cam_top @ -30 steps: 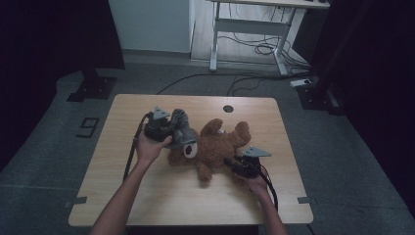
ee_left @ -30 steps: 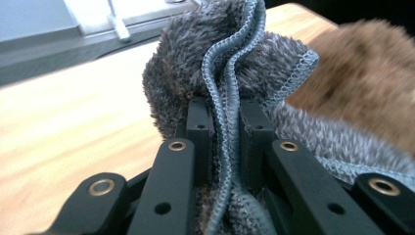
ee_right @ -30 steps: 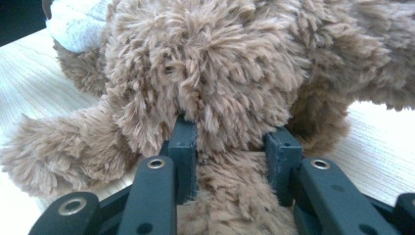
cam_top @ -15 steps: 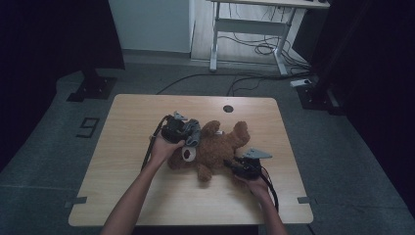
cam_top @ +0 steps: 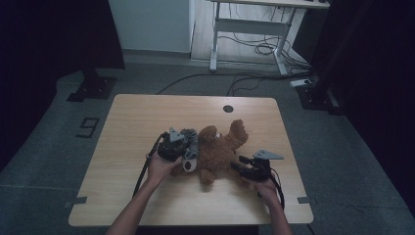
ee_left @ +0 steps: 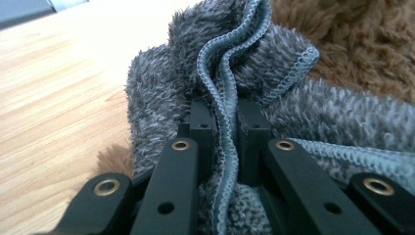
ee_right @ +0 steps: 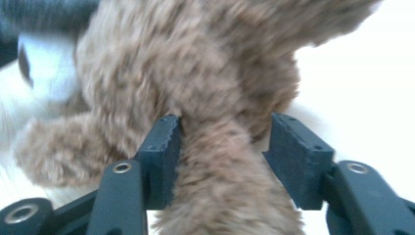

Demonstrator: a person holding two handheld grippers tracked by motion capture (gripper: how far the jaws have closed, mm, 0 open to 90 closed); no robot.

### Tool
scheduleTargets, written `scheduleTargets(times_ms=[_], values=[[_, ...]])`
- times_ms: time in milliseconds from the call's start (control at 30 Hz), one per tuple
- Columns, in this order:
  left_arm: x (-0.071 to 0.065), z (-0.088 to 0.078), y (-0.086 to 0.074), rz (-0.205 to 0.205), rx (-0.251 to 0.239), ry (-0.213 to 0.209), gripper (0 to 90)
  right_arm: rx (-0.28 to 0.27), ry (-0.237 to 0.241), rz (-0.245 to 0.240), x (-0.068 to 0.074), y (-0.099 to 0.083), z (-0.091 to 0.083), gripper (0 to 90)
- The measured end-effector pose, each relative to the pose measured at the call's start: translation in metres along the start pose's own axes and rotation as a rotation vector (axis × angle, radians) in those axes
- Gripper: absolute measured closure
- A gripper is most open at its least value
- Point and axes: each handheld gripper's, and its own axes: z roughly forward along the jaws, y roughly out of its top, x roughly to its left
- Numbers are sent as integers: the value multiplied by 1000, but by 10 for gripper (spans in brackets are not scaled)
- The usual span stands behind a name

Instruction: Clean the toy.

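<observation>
High view: one wooden table [cam_top: 147, 117], centre of frame, its near edge partly hidden by two forearms that enter from the bottom.

Item 1, brown plush bear [cam_top: 220, 149]: lies on the tabletop slightly right of centre, one limb stretched to the upper right. Its head end, at the left, is partly covered; a pale patch shows at the lower left of the body, too small to identify there.

Item 2, grey fleece cloth [cam_top: 192, 143]: bunched against the bear's left side. In the left gripper view its stitched hem [ee_left: 222, 122] runs up the middle of the frame and the lower part is cut off by the bottom edge.

Item 3, left gripper [cam_top: 182, 147]: left of the bear; jaws clenched on the cloth's folded hem, seen in the left gripper view [ee_left: 225, 129]. Bear fur fills the upper right corner there.

Item 4, right gripper [cam_top: 237, 166]: lower right of the bear. In the right gripper view [ee_right: 222, 152] a furry limb lies between the jaws, touching the left one, with a gap at the right one; the jaws have just been opening, so the grip is released. That view is blurred; which limb it is cannot be told.

Background: desk legs and cables at top, floor dark, details hard to make out.
</observation>
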Motion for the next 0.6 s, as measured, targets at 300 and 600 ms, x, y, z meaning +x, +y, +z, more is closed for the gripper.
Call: scheduleTargets(times_ms=[300, 600], values=[[-15, -19, -19, 12, -51, -37, 806, -60, 58, 28, 14, 21, -10, 262], [-23, -33, -30, 16, -75, -81, 804, 44, 50, -51, 36, 18, 19, 335]])
